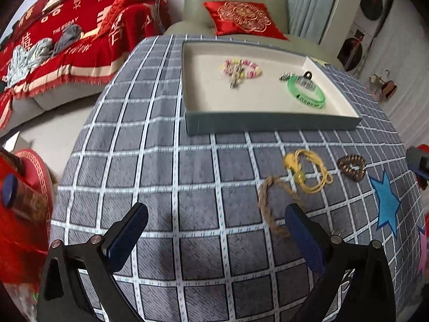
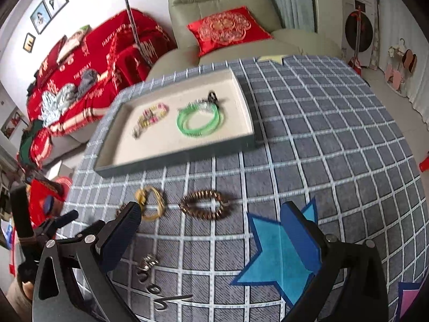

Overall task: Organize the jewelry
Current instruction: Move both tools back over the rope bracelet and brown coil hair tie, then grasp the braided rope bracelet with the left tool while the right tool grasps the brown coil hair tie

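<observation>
nearest the cameras, the left gripper (image 1: 215, 221) and right gripper (image 2: 211, 216) both hover with jaws spread wide and empty above the checked tablecloth (image 1: 161, 161). just beyond lie a braided rope bracelet (image 1: 270, 206), a yellow cord bracelet (image 1: 308, 171) and a brown beaded bracelet (image 2: 205, 205). farther off, the tray (image 1: 268, 124) holds a green bangle (image 1: 307, 92) and a pastel bead bracelet (image 1: 241, 69).
</observation>
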### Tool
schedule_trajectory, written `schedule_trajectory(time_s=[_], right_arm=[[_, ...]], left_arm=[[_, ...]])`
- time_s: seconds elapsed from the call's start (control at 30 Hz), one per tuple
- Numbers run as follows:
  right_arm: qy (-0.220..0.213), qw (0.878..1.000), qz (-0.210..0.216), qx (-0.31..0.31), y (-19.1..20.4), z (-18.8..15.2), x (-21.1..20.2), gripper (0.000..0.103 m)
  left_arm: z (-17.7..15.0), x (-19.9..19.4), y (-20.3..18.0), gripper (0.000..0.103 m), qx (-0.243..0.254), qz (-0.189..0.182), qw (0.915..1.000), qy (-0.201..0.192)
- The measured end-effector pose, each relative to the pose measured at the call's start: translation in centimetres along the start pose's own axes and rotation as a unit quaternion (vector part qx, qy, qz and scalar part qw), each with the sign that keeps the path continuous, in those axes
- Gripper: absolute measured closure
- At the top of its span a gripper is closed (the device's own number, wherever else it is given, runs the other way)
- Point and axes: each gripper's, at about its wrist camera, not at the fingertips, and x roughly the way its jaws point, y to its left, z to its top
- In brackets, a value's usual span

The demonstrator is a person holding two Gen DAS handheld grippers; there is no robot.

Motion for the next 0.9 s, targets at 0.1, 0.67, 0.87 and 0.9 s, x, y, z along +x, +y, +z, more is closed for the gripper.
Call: schedule_trajectory(time_s=[0.1, 0.67, 0.87, 0.9], right_arm=[[0.013, 1.000, -0.010, -0.001, -0.6, -0.4, 1.1, 0.000], [0.055, 0.997, -0.056, -0.017, -2.3, -0.1, 5.8, 0.000], [0.062, 0.995, -0.056, -0.052, -0.6, -0.1, 7.1, 0.019], [0.060, 0.995, -0.055, -0.053, -0.5, 0.0, 7.1, 0.026]], left_arm=[[-0.3, 0.3, -0.3, 0.000, 0.000, 0.003, 1.0000, 0.004], [0.3, 2.7, -1.6, 0.000, 0.010, 0.025, 0.9996, 0.010], [0.3, 2.9, -2.2, 0.000, 0.026, 0.032, 0.9991, 0.006], [0.2, 2.9, -2.2, 0.000, 0.027, 0.031, 0.9991, 0.007]])
